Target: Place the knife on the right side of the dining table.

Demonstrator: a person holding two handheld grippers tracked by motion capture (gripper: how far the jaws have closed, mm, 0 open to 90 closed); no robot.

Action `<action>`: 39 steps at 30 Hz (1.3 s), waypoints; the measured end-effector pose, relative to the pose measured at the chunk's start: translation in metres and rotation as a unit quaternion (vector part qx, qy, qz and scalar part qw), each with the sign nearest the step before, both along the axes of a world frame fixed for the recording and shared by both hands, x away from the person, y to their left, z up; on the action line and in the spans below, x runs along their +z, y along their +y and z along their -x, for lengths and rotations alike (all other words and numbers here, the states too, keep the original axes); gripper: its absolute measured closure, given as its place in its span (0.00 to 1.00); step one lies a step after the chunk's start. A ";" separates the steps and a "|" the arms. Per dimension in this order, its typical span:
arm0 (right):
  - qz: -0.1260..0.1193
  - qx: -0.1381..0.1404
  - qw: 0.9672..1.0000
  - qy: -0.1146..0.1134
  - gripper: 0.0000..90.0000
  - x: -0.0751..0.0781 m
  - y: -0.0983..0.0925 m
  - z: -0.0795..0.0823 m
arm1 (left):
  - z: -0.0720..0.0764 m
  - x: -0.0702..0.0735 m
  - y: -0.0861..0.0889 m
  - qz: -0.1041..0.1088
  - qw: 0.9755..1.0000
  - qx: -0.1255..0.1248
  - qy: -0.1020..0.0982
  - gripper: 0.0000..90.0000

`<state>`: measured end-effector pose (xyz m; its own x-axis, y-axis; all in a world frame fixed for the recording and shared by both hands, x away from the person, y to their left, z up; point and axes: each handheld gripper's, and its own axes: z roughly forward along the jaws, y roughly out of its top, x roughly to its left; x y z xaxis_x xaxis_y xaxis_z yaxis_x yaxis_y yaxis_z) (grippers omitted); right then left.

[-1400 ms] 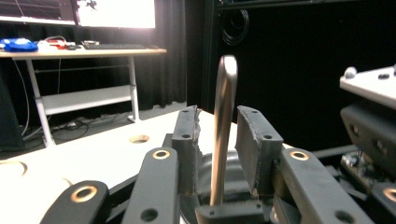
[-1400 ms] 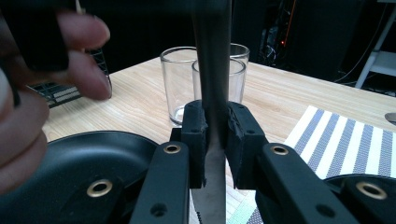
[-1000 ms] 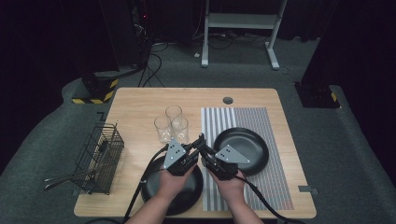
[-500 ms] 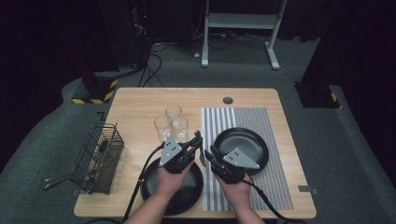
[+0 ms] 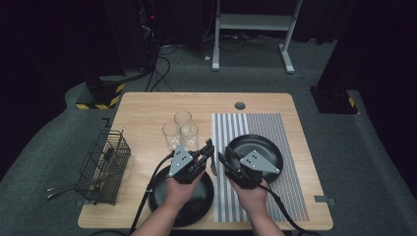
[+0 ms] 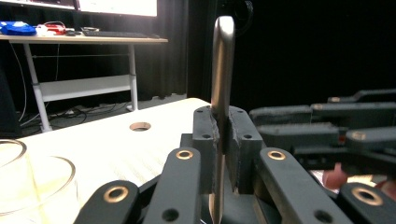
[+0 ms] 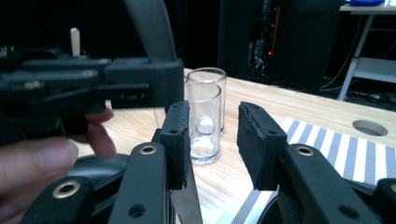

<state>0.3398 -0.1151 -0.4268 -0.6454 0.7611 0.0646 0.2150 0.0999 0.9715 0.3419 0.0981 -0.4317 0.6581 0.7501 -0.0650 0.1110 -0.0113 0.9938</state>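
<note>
A metal piece of cutlery stands upright with its rounded handle end up, and my left gripper is shut on its middle. From above, the left gripper and the right gripper meet tip to tip over the table's front centre. The jaws of my right gripper have just been opening and now stand apart with a clear gap. The cutlery's lower end lies beside the right gripper's left pad and is not pressed. The left gripper shows close by in the right gripper view.
Three clear glasses stand just beyond the grippers. One black plate lies on the striped mat, another under the left hand. A black wire basket with cutlery stands at the left edge.
The right gripper's jaws have come apart off the cutlery and that hand has risen a little. The left gripper has kept still with the cutlery in it.
</note>
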 end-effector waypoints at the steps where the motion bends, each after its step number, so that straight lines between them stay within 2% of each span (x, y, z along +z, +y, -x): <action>1: -0.002 -0.001 1.000 -0.002 0.71 0.002 0.000 0.000 | 0.000 0.000 0.000 0.000 1.000 0.000 0.000 0.92; 11: -0.010 -0.004 1.000 -0.017 0.71 0.021 0.000 0.000 | 0.002 0.000 -0.001 -0.003 1.000 -0.001 -0.004 0.92; 24: -0.017 0.017 0.999 -0.038 0.65 0.039 0.011 0.003 | 0.002 -0.001 -0.001 -0.001 1.000 -0.001 -0.005 0.92; 31: -0.015 0.029 0.999 -0.039 0.63 0.041 0.021 0.002 | 0.003 -0.001 -0.006 -0.004 1.000 -0.005 -0.011 0.92; 39: -0.011 0.030 0.999 -0.034 0.65 0.039 0.027 -0.001 | 0.006 -0.001 -0.009 -0.011 1.000 -0.012 -0.017 0.92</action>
